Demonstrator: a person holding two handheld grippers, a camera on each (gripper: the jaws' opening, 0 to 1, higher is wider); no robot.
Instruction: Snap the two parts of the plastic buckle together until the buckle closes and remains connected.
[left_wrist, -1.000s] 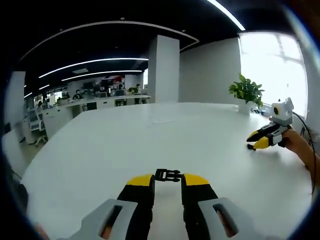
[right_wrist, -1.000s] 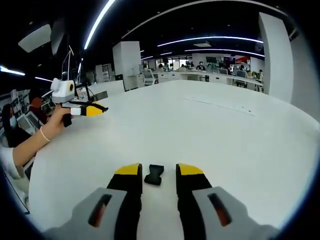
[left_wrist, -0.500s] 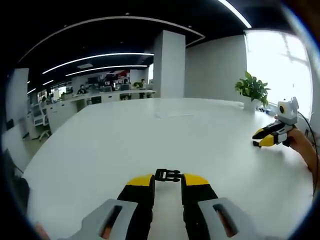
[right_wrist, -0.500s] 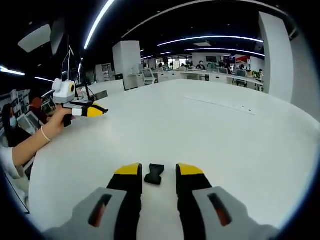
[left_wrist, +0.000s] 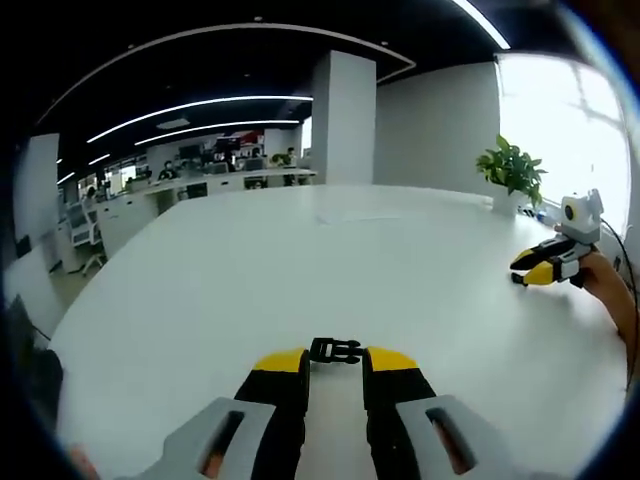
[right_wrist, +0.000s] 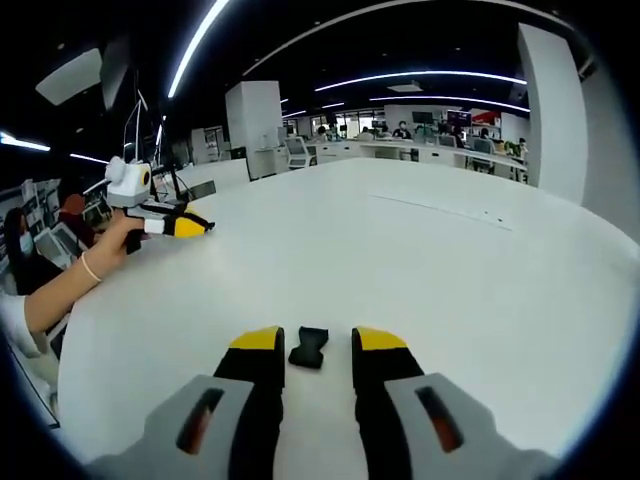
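— Claws first: what's each one doing?

— Left claw (left_wrist: 335, 368) has its jaws part open, with the pronged buckle piece (left_wrist: 335, 351) right at the tips. Whether the pads pinch it or just flank it, I cannot tell. Right claw (right_wrist: 318, 352) is part open too, and the socket piece (right_wrist: 309, 347) lies loose between its jaws on the white table (right_wrist: 440, 270), touching neither.

— Anything changed over the last second?

— Little. The left view has swung slightly, so the plant (left_wrist: 513, 170) and the far claw sit higher; the pronged piece kept its place at the tips. The right view matches the earlier ones.

— So for the task?

— No progress yet, I'd judge: the halves are well apart, nothing snapped.

— Pose?

— Both held low, nearly level over the table, each facing the other across it.
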